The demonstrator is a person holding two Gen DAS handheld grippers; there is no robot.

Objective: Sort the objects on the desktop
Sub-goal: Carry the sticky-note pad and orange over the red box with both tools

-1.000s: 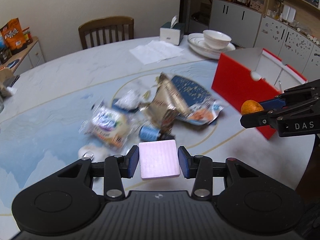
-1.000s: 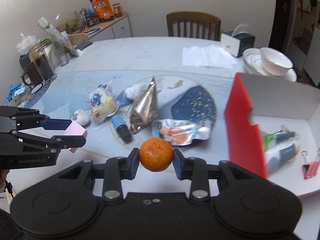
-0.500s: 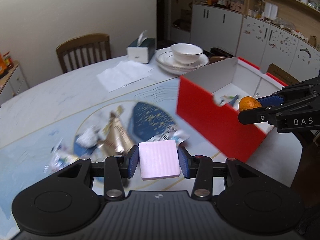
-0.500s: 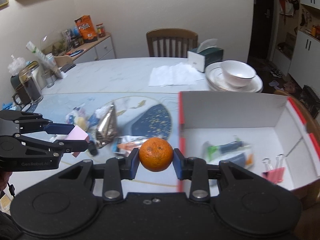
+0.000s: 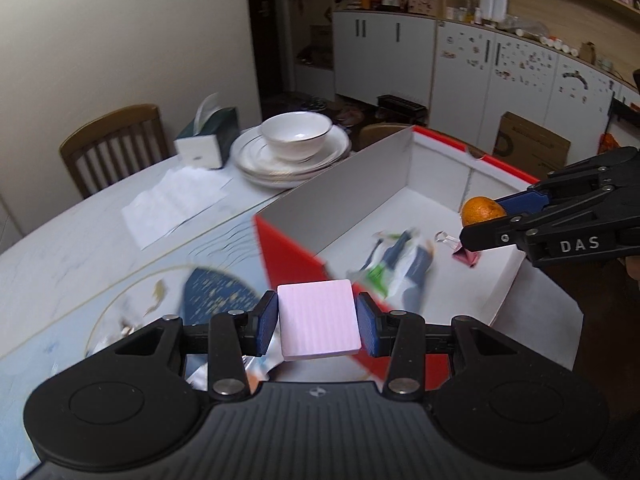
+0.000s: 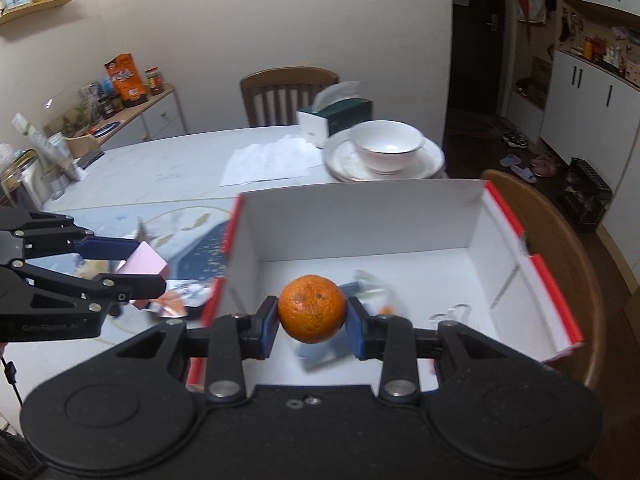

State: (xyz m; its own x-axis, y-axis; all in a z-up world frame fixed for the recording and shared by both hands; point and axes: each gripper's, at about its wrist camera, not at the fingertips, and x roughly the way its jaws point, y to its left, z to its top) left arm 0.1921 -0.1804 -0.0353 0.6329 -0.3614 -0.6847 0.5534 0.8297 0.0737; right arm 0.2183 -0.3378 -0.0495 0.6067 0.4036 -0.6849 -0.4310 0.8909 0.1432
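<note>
The mandarin (image 6: 312, 309) had dimpled, matt peel; the bowl (image 5: 296, 137) looked glazed and glossy; the chair (image 6: 289, 94) was wood.

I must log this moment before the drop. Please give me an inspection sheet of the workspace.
Surface: pale table with a blue patterned mat.
Job's things: orange and pink block, both held; red box, white inside, holds a blurred packet and a pink binder clip.
Clutter: blurred wrappers left of the box; paper sheet, tissue box, bowl on plates.
Grippers: left gripper jaws closed on the block, beside the box; right gripper jaws closed on the orange, over the box.
Cables: nothing seen.
Surroundings: chair, cabinets, side counter.
</note>
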